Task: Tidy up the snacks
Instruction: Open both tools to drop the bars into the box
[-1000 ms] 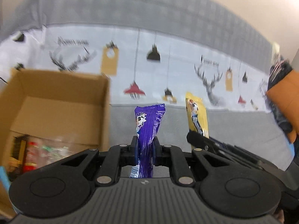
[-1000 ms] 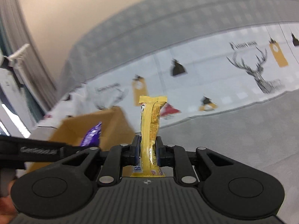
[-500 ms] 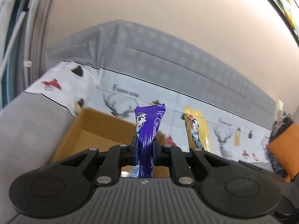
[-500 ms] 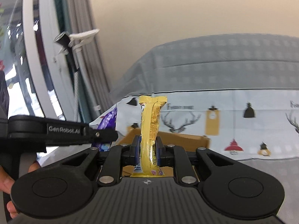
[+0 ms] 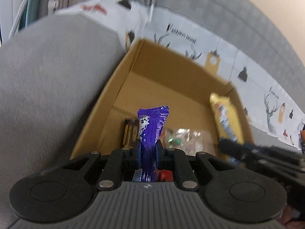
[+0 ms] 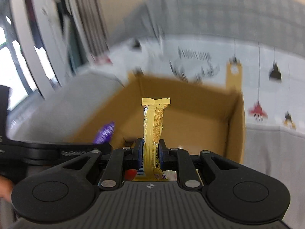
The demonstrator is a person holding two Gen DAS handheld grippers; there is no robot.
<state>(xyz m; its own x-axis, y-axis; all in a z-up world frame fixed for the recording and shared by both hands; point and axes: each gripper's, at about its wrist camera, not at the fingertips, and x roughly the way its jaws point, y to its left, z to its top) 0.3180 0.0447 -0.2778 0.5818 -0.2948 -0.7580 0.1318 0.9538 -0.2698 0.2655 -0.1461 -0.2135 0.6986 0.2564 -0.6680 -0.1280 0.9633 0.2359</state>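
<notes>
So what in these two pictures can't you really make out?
- Left wrist view: snacks on the floor of the cardboard box are blurred and partly hidden behind the left hand-held gripper and its purple packet.
- Right wrist view: the box's floor is mostly hidden behind the right hand-held gripper and its yellow bar.
- Both views: lettering on the patterned cloth is smeared by motion.

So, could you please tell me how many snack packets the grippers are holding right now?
2: a purple foil snack packet in the left gripper, a yellow wrapped snack bar in the right gripper.
</notes>
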